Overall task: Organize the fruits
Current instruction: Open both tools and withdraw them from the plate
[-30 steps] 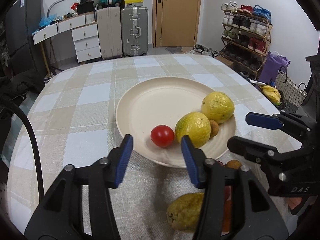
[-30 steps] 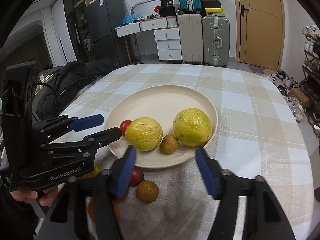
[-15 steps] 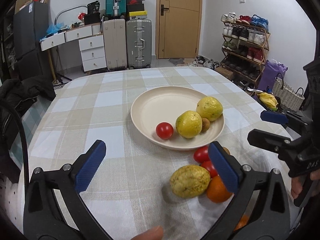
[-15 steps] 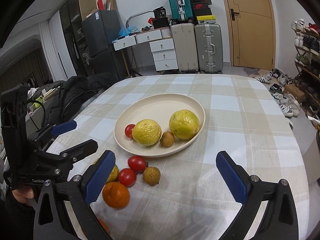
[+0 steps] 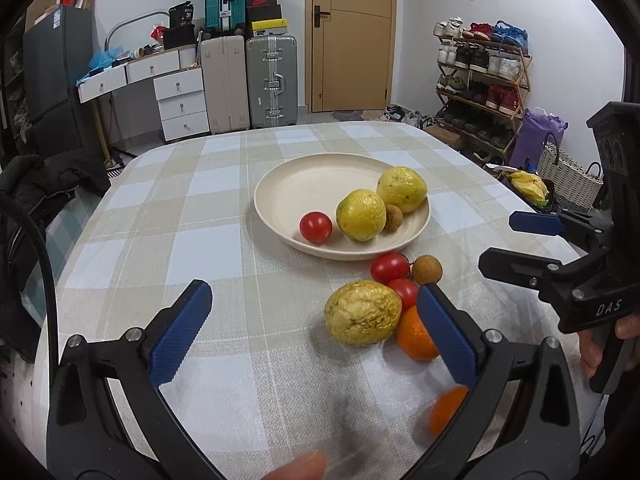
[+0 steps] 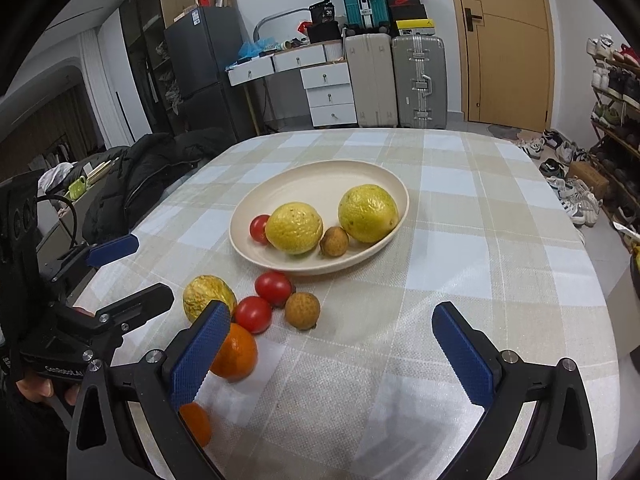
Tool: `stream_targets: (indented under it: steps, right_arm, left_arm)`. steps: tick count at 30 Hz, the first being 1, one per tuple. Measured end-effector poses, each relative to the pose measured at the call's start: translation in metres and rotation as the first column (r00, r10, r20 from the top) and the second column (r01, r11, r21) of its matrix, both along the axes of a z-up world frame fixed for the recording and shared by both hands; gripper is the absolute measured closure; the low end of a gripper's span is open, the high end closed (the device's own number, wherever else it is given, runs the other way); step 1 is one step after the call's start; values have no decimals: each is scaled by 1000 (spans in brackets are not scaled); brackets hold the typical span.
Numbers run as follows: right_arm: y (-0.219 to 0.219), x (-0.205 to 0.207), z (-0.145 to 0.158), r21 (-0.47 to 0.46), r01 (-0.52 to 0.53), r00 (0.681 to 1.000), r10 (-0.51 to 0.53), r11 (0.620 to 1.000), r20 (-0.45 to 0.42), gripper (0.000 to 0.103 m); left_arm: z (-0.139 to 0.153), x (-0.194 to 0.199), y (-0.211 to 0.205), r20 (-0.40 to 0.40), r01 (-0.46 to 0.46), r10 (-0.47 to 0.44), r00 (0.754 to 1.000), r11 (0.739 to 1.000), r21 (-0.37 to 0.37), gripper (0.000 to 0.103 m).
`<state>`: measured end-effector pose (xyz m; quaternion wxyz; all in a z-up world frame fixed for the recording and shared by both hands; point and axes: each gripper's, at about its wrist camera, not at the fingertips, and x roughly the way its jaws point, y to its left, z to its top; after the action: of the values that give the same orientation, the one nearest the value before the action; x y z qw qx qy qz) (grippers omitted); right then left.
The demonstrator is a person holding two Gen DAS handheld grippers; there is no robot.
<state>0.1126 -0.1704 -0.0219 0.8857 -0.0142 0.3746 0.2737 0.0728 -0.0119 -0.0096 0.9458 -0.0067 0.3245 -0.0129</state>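
Round cream plate (image 5: 276, 188) at mid worktop (image 5: 168, 216), carrying two yellow-green citrus fruits (image 5: 361, 214), one red cherry tomato (image 5: 315, 227) and a small brown longan (image 5: 392, 218); evidently the collecting point. Loose pile just before the near rim: wrinkled yellow fruit (image 5: 362, 313), two red tomatoes (image 6: 273, 288), brown longan (image 6: 302, 310), orange mandarin (image 6: 236, 353), second mandarin (image 6: 196, 424) half hidden, possibly further ones. Left tool (image 5: 316, 332) spread wide, empty, framing the wrinkled fruit, likely next pick. Right tool (image 6: 332, 354) likewise agape, holding nothing, over bare cloth.
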Motion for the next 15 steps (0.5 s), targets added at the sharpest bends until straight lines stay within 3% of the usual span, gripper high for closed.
stream_targets:
  steps: [10, 15]
  right_arm:
    - [2, -2, -8, -36, -7, 1000, 7, 999, -14, 0]
    - [3, 7, -20, -50, 18, 997, -22, 999, -77, 0]
  left_arm:
    - [-6, 4, 0, -13, -7, 7, 1000, 1000, 20, 1]
    - [-11, 8, 0, -30, -5, 6, 1000, 1000, 26, 1]
